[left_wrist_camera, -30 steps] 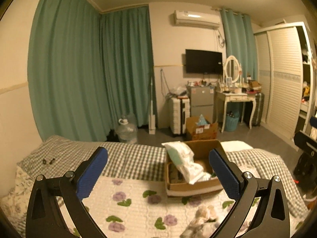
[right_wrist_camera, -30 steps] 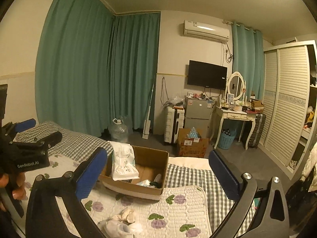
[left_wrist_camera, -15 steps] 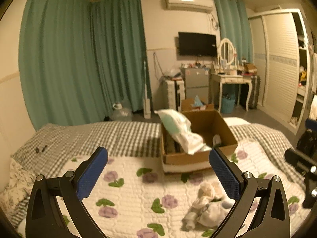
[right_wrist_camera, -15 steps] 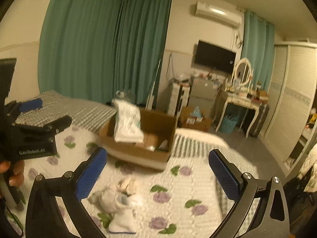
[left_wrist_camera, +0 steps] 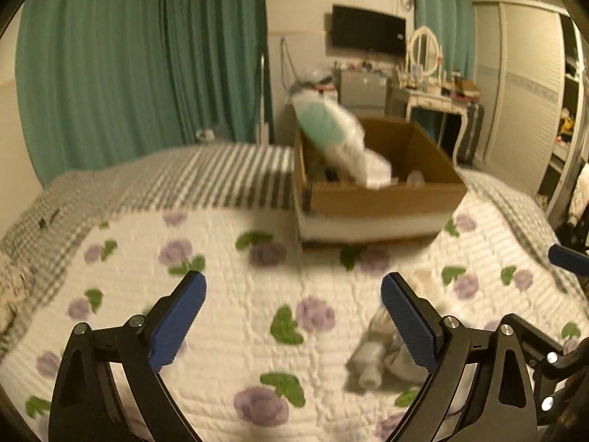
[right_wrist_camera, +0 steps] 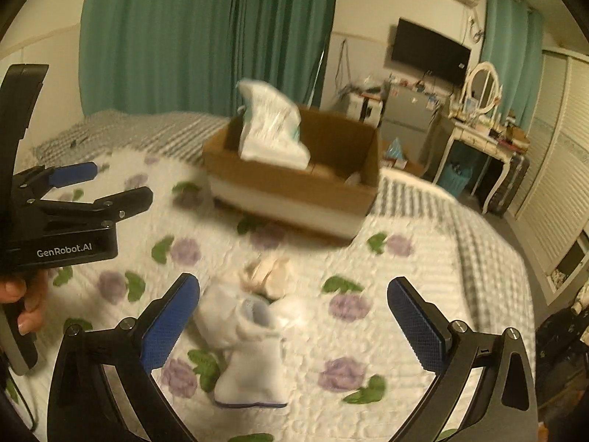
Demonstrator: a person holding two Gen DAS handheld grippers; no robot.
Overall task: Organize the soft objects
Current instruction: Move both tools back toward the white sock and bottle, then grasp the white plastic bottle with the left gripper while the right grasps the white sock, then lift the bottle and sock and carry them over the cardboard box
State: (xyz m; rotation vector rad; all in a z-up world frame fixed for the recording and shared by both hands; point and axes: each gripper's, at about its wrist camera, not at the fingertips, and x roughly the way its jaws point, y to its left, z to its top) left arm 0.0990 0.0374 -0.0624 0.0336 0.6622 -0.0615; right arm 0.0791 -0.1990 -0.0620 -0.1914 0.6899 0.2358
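The left gripper is being held over the quilt, its jaws wide but closing, with nothing but quilt seen between them. The right gripper is being held wide over the same quilt, and nothing is being gripped by it.

The socks, a small pale heap, are lying on the quilt just beyond and partly between the right gripper's fingers; no pad is touching them. The heap is blurred, so the number of pieces cannot be told. In the left view the same heap is showing low at the right, partly hidden behind the right-hand finger.

The box is sitting farther back on the bed, open at the top, where the quilt is meeting the checked cover. A white pack is leaning out of its near-left corner. Other small things are lying inside, too blurred to name.

In the right view the left gripper is being seen from the side at the left edge, gripped by a hand.
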